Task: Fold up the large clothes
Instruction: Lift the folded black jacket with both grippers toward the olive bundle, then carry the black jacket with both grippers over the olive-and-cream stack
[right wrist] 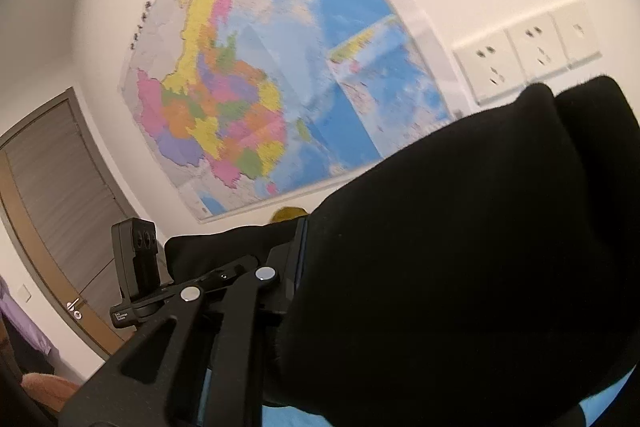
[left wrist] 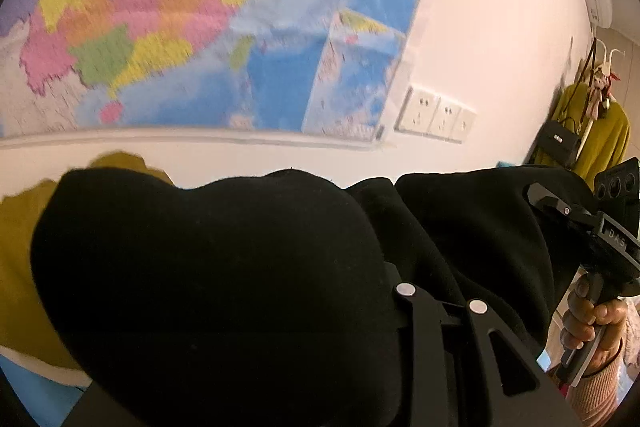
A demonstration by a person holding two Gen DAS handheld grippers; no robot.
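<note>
Both grippers raised toward wall map [right wrist: 256, 75], black garment [left wrist: 208, 267] draped over each. Left gripper [left wrist: 400, 291] and right gripper [right wrist: 296, 267] fingertips buried in cloth: likely clenched on it, cannot tell. Advice: keep edge taut, hands level, lower evenly.

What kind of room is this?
Probably a room in someone's home: a big colourful wall map, wall sockets, a coat rack hung with clothes and a bag, and a door.
</note>
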